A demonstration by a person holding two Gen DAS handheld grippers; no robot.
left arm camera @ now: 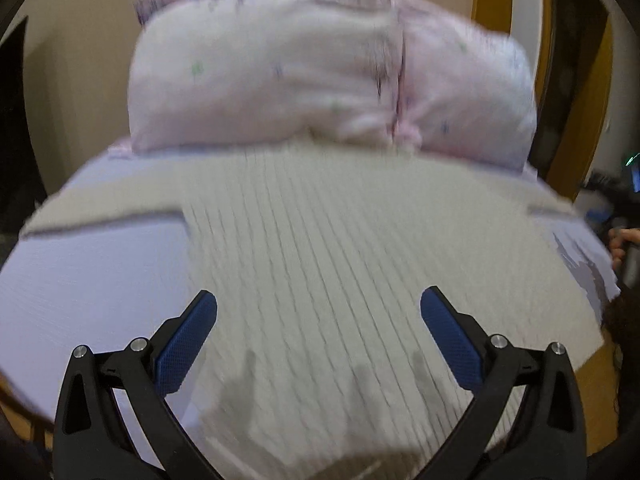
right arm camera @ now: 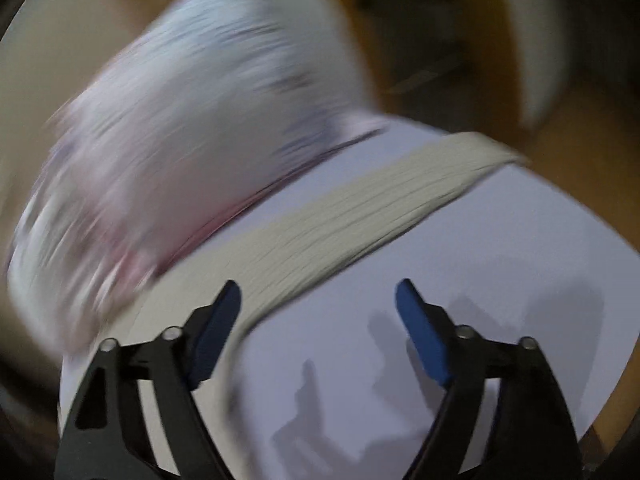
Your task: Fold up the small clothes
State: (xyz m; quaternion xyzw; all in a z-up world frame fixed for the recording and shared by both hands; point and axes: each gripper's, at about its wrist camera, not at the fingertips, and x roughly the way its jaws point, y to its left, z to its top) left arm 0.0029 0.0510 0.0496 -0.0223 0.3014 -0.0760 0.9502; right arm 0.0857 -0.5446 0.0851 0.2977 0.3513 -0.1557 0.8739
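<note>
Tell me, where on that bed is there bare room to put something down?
Bare sheet shows on the near side of the ribbed cream garment, under the open right gripper. Another bare patch lies left of the garment by the open left gripper. The head end is crowded: two pink pillows press against the garment's far edge.

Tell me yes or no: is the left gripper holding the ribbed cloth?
No. In the left wrist view the left gripper is open, its blue fingers spread apart above the ribbed cloth, pinching nothing.
</note>
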